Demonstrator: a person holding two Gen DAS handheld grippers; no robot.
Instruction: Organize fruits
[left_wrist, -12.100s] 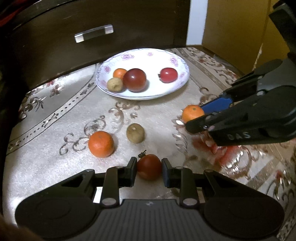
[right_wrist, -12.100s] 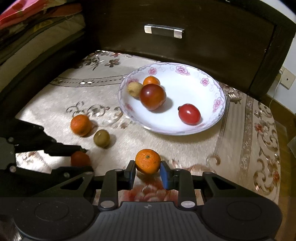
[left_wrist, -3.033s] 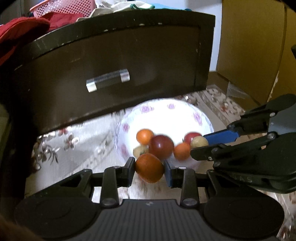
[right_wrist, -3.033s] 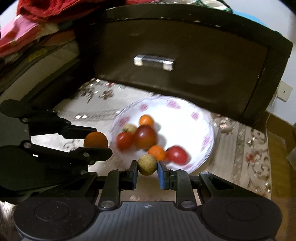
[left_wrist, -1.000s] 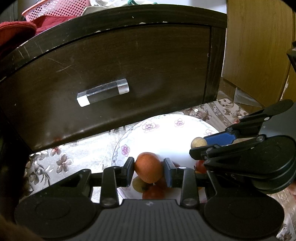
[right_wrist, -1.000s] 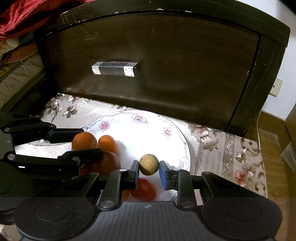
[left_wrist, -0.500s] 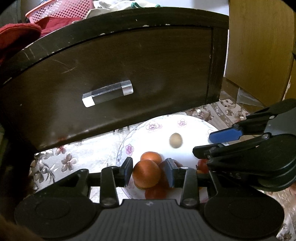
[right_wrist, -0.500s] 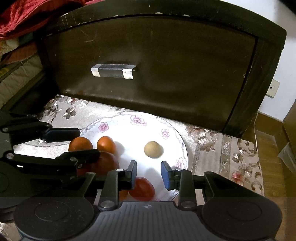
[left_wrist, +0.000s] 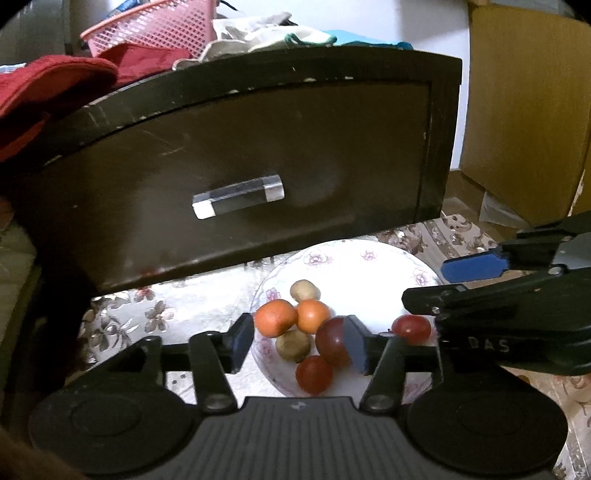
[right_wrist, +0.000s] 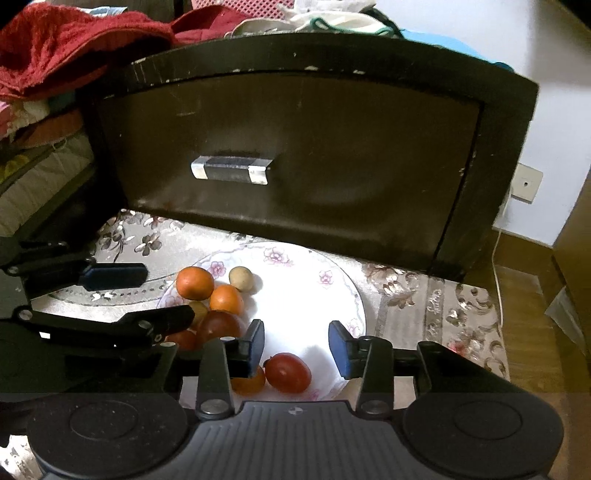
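1. Above, both grippers hang over the white floral plate (left_wrist: 391, 258), which rests on a patterned cloth (right_wrist: 436, 295) in front of a dark wooden drawer front (left_wrist: 258, 147) with a clear handle (left_wrist: 238, 201).
2. Left gripper (left_wrist: 301, 341): its jaws stand wide apart and hold nothing, framing the pile of fruit on the plate's left half.
3. Right gripper (right_wrist: 297, 347): likewise spread wide and empty, with bare white plate and one red tomato (right_wrist: 288, 372) showing between its blue-padded fingers (right_wrist: 338, 350).
4. Every fruit in view lies on the plate. In the left wrist view, a large orange (left_wrist: 275, 317) touches a smaller orange (left_wrist: 313, 315); a pale brown round fruit (left_wrist: 305, 290) sits just behind them (its kind cannot be told).
5. Nearer the camera lie a second brown fruit (left_wrist: 293, 345), a dark red tomato (left_wrist: 332, 347) partly behind the left gripper's right finger, and a small red tomato (left_wrist: 314, 373) at the plate's near rim.
6. Another red tomato (left_wrist: 411, 328) lies apart to the right, just beside the right gripper's lower finger as seen from the left wrist.
7. From the right wrist, one more orange (right_wrist: 251, 384) peeks out behind the right gripper's left finger, touching the red tomato.
8. Atop the drawer unit sit a pink mesh basket (left_wrist: 155, 27), red cloth (right_wrist: 74, 40) and pale fabric.
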